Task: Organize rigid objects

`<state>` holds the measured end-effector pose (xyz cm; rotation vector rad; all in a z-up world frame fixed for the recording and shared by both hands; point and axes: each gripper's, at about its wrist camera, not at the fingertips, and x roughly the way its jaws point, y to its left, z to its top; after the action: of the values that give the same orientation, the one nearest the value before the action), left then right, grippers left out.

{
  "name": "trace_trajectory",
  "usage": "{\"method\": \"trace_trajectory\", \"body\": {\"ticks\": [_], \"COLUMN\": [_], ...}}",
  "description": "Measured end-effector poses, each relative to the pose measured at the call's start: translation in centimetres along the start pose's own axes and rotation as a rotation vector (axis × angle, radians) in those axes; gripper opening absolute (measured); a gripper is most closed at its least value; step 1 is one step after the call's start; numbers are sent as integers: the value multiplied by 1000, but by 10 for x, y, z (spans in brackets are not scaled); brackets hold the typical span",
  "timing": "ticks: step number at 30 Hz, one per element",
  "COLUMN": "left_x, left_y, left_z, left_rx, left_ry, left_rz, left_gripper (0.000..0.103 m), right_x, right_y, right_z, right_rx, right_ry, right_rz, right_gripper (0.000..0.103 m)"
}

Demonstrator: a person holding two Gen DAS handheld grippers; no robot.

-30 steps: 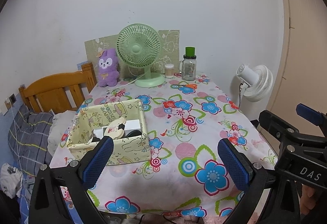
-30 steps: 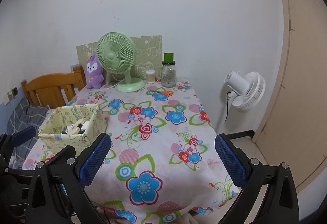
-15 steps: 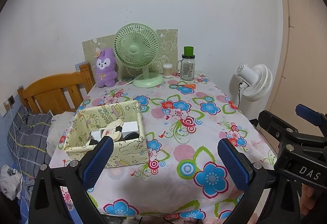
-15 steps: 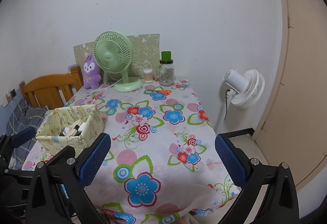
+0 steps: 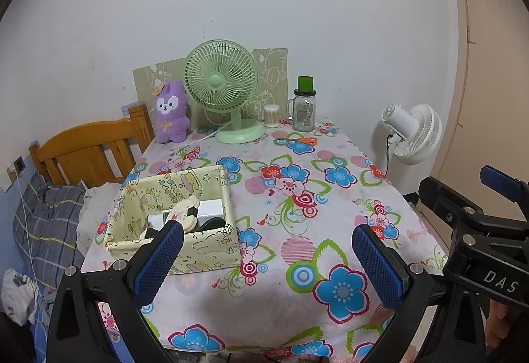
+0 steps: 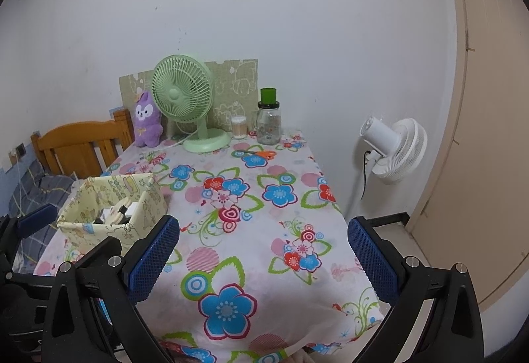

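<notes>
Left wrist view.
- Left tongs [image 5: 264,258]: spread wide, nothing between the blue pads, held back over the near edge of the desk [image 5: 297,250].
- Storage box [image 5: 172,217], pale yellow with cartoon print: stands on the left half of the desk, open at the top. Contents: a white flat box [image 5: 208,209], a cream mouse-eared item [image 5: 186,214], a dark round object only partly seen. Further contents cannot be told.
- Far end of the desk, near the wall: purple plush [image 5: 172,113], green fan [image 5: 224,91], cotton-swab tub [image 5: 271,115], glass jar with green cap [image 5: 304,108], orange-handled scissors [image 5: 299,140] lying flat just before the jar.
- Right tongs, seen from the side at the right edge [image 5: 476,217]: state cannot be told from here.
- Off the desk: wooden headboard [image 5: 86,148], bedding, white floor fan [image 5: 413,134].

Right wrist view.
- Right tongs [image 6: 263,258]: spread wide, empty, also held short of the near desk edge.
- Storage box [image 6: 112,204]: to the left, well apart from these tongs; small items show above its rim.
- Scissors [image 6: 261,154], jar [image 6: 268,121], green fan [image 6: 185,98], plush [image 6: 147,123] at the far end as listed.

Step in hand, as judged: loose goods appear already gathered in the box; both tongs stand idle, either at the close of the sorting or between picks.

Next move, as judged: if anything is left, the scissors are the likeliest loose rigid item. That calls for a long reach across the desk, a low flat pinch on the handles, and a carry to the box.
</notes>
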<state>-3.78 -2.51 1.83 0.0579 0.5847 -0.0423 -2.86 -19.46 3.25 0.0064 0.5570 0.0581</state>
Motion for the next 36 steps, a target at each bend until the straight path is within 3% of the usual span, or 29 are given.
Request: {"method": "trace_trajectory", "body": {"ticks": [36], "left_x": [-4], "left_y": [-8], "left_z": [2], "left_rx": [10], "left_ry": [-11], "left_rz": [-15], "left_gripper": [103], "right_x": [-6], "right_y": [-4], "right_z": [0], "right_rx": [5], "right_ry": [-26], "right_rz": [16], "right_gripper": [103]}}
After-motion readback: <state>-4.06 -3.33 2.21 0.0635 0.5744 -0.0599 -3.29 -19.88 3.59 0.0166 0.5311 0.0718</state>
